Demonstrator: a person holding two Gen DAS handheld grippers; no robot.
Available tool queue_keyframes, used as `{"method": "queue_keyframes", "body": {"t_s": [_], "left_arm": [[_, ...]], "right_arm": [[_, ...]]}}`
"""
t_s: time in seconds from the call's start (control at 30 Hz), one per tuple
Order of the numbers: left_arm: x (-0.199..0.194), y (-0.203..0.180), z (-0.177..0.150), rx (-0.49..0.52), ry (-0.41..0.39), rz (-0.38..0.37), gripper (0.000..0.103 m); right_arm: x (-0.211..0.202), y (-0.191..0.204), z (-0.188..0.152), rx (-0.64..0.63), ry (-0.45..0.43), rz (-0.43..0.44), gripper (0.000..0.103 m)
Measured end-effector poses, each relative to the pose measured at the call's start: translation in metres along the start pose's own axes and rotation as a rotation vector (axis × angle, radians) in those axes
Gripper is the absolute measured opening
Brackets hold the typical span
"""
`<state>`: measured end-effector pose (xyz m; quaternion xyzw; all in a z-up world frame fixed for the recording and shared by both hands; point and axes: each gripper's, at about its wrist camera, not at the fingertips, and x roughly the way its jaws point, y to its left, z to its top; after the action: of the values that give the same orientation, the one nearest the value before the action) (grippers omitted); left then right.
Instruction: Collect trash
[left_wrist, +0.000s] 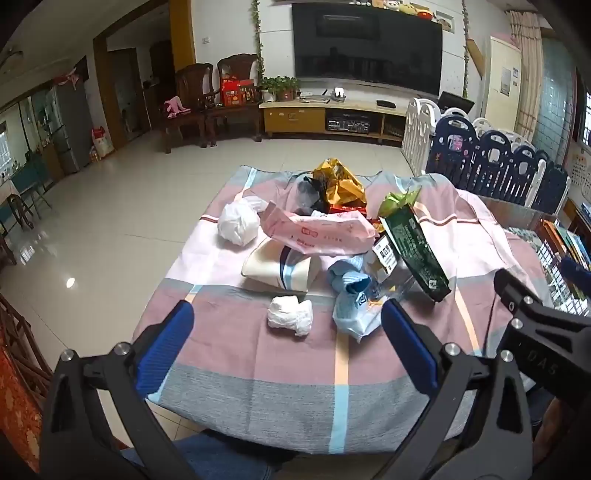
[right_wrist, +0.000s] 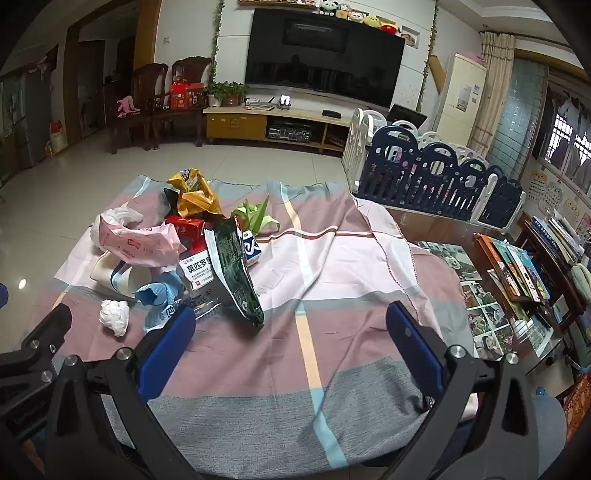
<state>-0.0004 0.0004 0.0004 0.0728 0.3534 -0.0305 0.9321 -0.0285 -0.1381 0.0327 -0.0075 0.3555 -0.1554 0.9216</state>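
Note:
A heap of trash lies on a table under a pink, grey and white checked cloth (left_wrist: 258, 354). In the heap are a crumpled white tissue (left_wrist: 290, 315), a light blue plastic wrapper (left_wrist: 351, 295), a pink wrapper (left_wrist: 317, 232), a dark green foil bag (left_wrist: 413, 251), a white plastic bag (left_wrist: 238, 221) and a yellow bag (left_wrist: 338, 182). My left gripper (left_wrist: 288, 343) hangs open just in front of the tissue, nothing between its blue pads. My right gripper (right_wrist: 291, 339) is open over bare cloth, right of the green bag (right_wrist: 236, 269) and the tissue (right_wrist: 115, 315).
A cream folded bag (left_wrist: 280, 269) and a red box (right_wrist: 190, 230) lie in the heap. Right of the table stand a rack of books (right_wrist: 517, 273) and a navy and white playpen fence (right_wrist: 436, 177). Tiled floor lies to the left and beyond.

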Motion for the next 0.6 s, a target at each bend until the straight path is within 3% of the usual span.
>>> {"method": "queue_keyframes", "body": {"t_s": [0.13,0.27,0.6], "left_arm": [[0.002,-0.012,0.0,-0.01,0.006,-0.006,0.101],[0.008,0.008,-0.002,-0.062,0.013,-0.065,0.101],[0.006,0.006,-0.002,-0.048,0.013,-0.051,0.101]], "right_arm": [[0.004,-0.002,-0.001,0.011,0.009,0.002,0.1],[0.0,0.0,-0.003,0.001,-0.001,0.0,0.1],[-0.003,0.003,-0.005,0.009,-0.005,0.004,0.1]]}}
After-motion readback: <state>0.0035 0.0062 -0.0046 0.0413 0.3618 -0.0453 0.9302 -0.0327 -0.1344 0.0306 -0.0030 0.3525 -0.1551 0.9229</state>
